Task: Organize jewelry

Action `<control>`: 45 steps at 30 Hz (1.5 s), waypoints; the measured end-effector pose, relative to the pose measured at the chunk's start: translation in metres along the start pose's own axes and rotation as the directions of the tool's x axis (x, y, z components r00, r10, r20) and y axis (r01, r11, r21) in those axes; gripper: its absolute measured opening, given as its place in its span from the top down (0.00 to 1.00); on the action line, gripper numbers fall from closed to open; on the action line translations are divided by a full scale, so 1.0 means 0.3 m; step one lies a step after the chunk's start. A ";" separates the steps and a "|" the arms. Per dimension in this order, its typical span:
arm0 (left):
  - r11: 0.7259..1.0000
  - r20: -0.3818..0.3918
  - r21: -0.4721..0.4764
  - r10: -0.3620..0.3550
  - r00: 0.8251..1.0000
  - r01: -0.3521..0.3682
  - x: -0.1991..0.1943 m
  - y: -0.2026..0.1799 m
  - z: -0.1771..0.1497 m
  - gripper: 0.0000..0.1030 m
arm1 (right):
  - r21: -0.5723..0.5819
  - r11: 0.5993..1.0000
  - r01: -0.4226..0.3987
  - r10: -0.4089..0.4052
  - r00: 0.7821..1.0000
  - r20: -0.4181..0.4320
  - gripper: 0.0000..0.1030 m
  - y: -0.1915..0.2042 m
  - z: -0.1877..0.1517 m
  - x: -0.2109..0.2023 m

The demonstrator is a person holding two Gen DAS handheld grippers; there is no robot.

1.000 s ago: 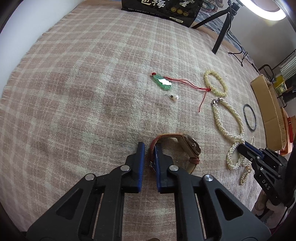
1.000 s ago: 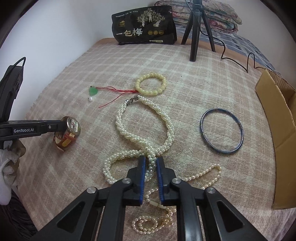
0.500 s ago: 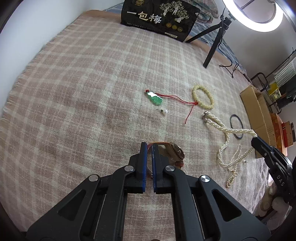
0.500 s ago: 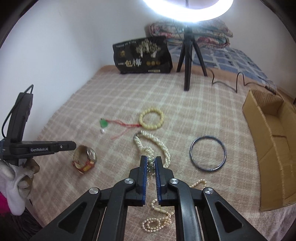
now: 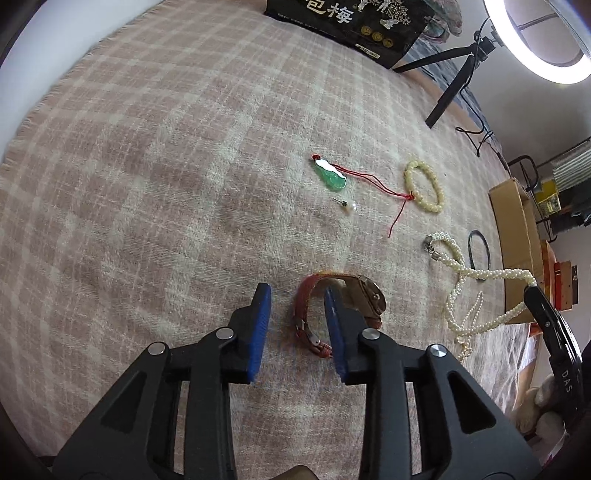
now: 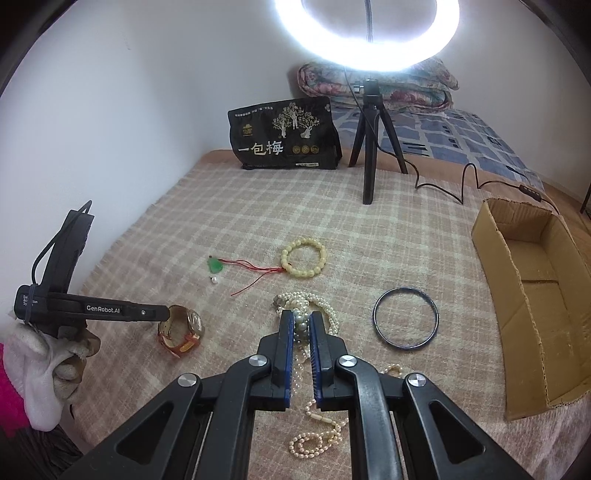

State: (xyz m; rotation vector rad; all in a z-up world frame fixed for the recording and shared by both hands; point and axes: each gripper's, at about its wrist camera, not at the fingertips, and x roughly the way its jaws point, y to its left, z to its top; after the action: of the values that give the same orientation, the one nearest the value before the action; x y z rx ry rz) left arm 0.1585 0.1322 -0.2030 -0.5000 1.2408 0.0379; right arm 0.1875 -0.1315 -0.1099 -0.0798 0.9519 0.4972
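On the far left of the right wrist view a gloved hand (image 6: 40,354) held the left gripper (image 5: 297,299) low over the checked blanket (image 5: 166,184). Its jaws were opening, and the red strap of the wristwatch (image 5: 343,299) stood between them, with the right pad inside the strap loop; neither pad pressed on the strap, and the watch sat on the blanket. Beyond it lay a green pendant (image 5: 330,175) on a red cord, with a small pearl stud (image 5: 349,207) just beside it.

Further right, a yellow bead bracelet (image 6: 303,257) lay touching the end of the red cord. In front of it the right gripper (image 6: 301,326) was clamped narrowly on a twisted pearl necklace (image 6: 314,299), part of which was lifted off the blanket while loose strands trailed down to a heap of smaller pearl strings (image 6: 314,439) below the jaws. In the left wrist view that necklace stretched taut up to the gripper's tip.

Right of the pearls a dark bangle (image 6: 405,318) lay flat and apart from them. At the right edge stood an open cardboard box (image 6: 495,258). At the back, a black printed bag (image 6: 284,136) leaned by the wall, and a ring light (image 6: 369,33) on a small tripod (image 6: 371,147) stood on the blanket, its cable (image 6: 461,184) running toward the box.
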 end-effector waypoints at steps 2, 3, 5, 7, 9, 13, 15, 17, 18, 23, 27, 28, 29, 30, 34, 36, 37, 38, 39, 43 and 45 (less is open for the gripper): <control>1.000 -0.012 -0.006 0.005 1.000 -0.005 0.013 -0.001 0.002 0.71 | -0.001 1.000 0.001 -0.001 1.000 -0.001 0.94 0.000 0.000 0.002; 1.000 -0.020 -0.006 0.006 1.000 -0.007 0.021 -0.003 0.002 0.71 | -0.002 1.000 0.001 -0.001 1.000 -0.001 0.94 0.000 0.000 0.001; 1.000 -0.031 0.002 0.020 0.999 -0.020 0.037 -0.015 0.000 0.71 | -0.001 1.000 0.002 -0.002 1.000 -0.002 0.94 0.000 0.001 0.003; 0.999 -0.032 0.021 0.043 0.999 -0.042 0.047 -0.028 -0.004 0.71 | -0.001 1.000 0.003 -0.003 1.000 -0.003 0.94 0.000 0.002 0.004; 0.998 -0.035 0.030 0.053 0.998 -0.052 0.056 -0.036 -0.006 0.71 | 0.000 1.000 0.003 -0.003 1.000 -0.003 0.94 0.000 0.002 0.006; 0.996 -0.019 0.039 0.075 0.997 -0.074 0.064 -0.038 -0.002 0.90 | 0.004 1.000 0.011 -0.011 1.000 -0.006 0.94 -0.007 0.000 0.014; 0.997 -0.013 0.036 0.071 0.997 -0.070 0.068 -0.034 0.000 0.95 | 0.002 1.000 0.016 -0.016 1.000 -0.006 0.94 -0.008 0.000 0.015; 0.997 -0.005 0.032 0.064 0.998 -0.064 0.063 -0.028 0.000 0.96 | 0.002 1.000 0.016 -0.016 1.000 -0.005 0.94 -0.009 0.001 0.015; 0.998 0.000 0.033 0.061 0.998 -0.061 0.058 -0.027 -0.001 0.96 | 0.002 1.000 0.016 -0.016 1.000 -0.004 0.94 -0.009 0.001 0.014; 0.998 0.033 0.031 0.044 0.998 -0.045 0.016 -0.025 -0.003 0.96 | -0.003 1.000 0.018 -0.018 1.000 0.005 0.94 -0.007 0.005 0.003; 0.999 0.066 0.027 0.027 0.997 -0.029 -0.025 -0.029 0.002 0.96 | 0.001 1.000 0.020 -0.020 1.000 0.017 0.94 -0.005 0.009 -0.011; 0.999 0.075 0.026 0.023 0.997 -0.025 -0.036 -0.031 0.003 0.96 | 0.003 1.000 0.020 -0.020 1.000 0.022 0.94 -0.005 0.010 -0.016; 0.999 0.086 0.026 0.021 0.996 -0.023 -0.048 -0.033 0.003 0.96 | 0.004 1.000 0.023 -0.023 0.999 0.027 0.94 -0.005 0.011 -0.021; 0.999 0.097 0.027 0.016 0.995 -0.019 -0.062 -0.036 0.002 0.96 | 0.004 1.000 0.028 -0.029 0.999 0.034 0.94 -0.004 0.013 -0.028; 0.999 0.131 0.036 -0.011 0.991 0.006 -0.112 -0.054 0.006 0.96 | 0.009 0.999 0.041 -0.042 0.996 0.075 0.94 0.000 0.030 -0.071; 0.999 0.153 0.053 -0.018 0.988 0.010 -0.140 -0.073 0.005 0.96 | 0.016 0.999 0.042 -0.043 0.994 0.099 0.94 0.000 0.040 -0.097; 0.998 0.166 0.063 -0.019 0.986 0.008 -0.153 -0.086 0.005 0.96 | 0.022 0.999 0.041 -0.044 0.993 0.113 0.94 0.000 0.047 -0.115; 0.997 0.177 0.071 -0.022 0.984 0.010 -0.166 -0.097 0.004 0.96 | 0.027 0.999 0.038 -0.041 0.991 0.125 0.94 -0.002 0.054 -0.131; 0.997 0.183 0.076 -0.030 0.983 0.016 -0.174 -0.108 0.004 0.96 | 0.032 0.999 0.037 -0.041 0.989 0.140 0.94 -0.004 0.061 -0.150; 0.994 0.210 0.108 -0.055 0.976 0.032 -0.221 -0.155 -0.010 0.96 | 0.047 0.998 0.039 -0.048 0.979 0.197 0.94 -0.015 0.088 -0.231; 0.991 0.219 0.125 -0.070 0.973 0.043 -0.240 -0.181 -0.016 0.96 | 0.054 0.998 0.044 -0.054 0.974 0.221 0.94 -0.022 0.101 -0.271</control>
State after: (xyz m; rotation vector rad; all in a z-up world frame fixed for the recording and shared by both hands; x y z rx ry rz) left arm 0.1458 0.0991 -0.1198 -0.4146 1.0020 -0.0278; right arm 0.1746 -0.1590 -0.0286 -0.0034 0.7406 0.4273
